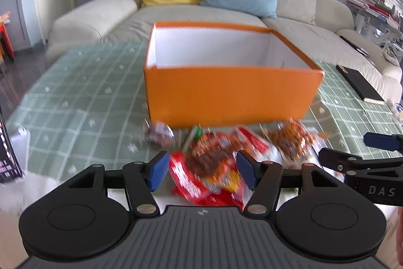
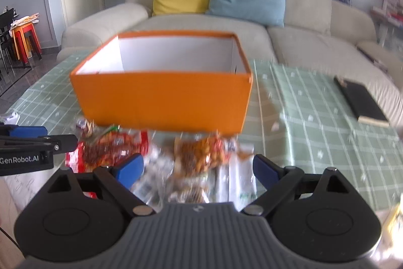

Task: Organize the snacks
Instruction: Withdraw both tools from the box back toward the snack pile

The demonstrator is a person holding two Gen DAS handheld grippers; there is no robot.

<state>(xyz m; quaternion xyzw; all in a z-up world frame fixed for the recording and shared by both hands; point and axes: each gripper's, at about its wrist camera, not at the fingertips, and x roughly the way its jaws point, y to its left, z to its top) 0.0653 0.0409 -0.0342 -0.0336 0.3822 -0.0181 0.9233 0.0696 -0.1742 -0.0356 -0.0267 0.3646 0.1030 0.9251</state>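
- Left wrist view: left gripper (image 1: 200, 172) spread wide over the red snack packet (image 1: 209, 168) — pads clear of it.
- Right gripper (image 2: 199, 169) gapes above the clear snack packets (image 2: 186, 180), gripping nothing.
- Beyond — orange box (image 1: 226, 97) on the green checked tablecloth (image 1: 83, 97), sofa (image 2: 176, 24) behind.

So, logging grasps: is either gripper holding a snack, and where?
Neither. Left gripper and right gripper are both open above the snacks.
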